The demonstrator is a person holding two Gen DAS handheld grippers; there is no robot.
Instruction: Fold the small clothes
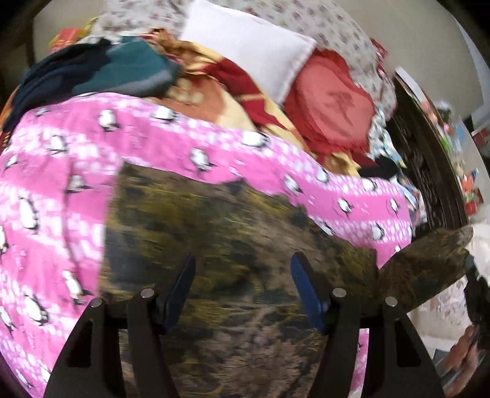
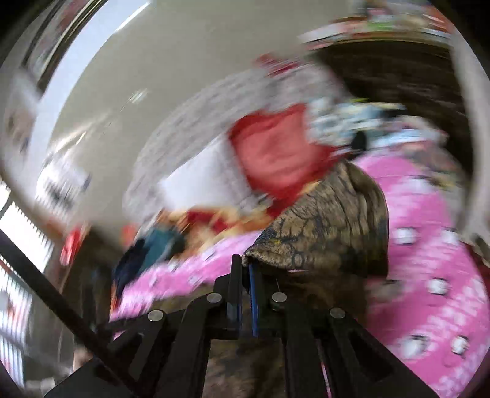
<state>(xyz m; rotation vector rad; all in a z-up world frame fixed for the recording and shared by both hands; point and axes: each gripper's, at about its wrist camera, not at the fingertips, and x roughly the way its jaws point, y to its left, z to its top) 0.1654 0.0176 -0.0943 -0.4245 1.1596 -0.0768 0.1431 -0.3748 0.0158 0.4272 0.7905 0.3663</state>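
Note:
A camouflage-print garment point(image 1: 232, 232) lies spread on a pink penguin blanket point(image 1: 55, 171). My left gripper point(image 1: 243, 272) hovers over the middle of the garment, open, with nothing pinched between its blue pads. My right gripper point(image 2: 245, 263) is shut on an edge of the camouflage garment point(image 2: 324, 220), and the cloth rises from its tips in a lifted fold. In the left wrist view that raised corner point(image 1: 428, 254) stretches to the right edge, where a dark gripper body and a hand point(image 1: 471, 339) show. The right wrist view is heavily blurred.
Behind the blanket point(image 2: 428, 245) lie a dark blue and teal garment point(image 1: 101, 67), a red cloth point(image 1: 330, 104), a white pillow point(image 1: 245, 46) and a floral sheet point(image 1: 330, 27). A dark carved wooden headboard point(image 1: 428, 171) runs along the right side.

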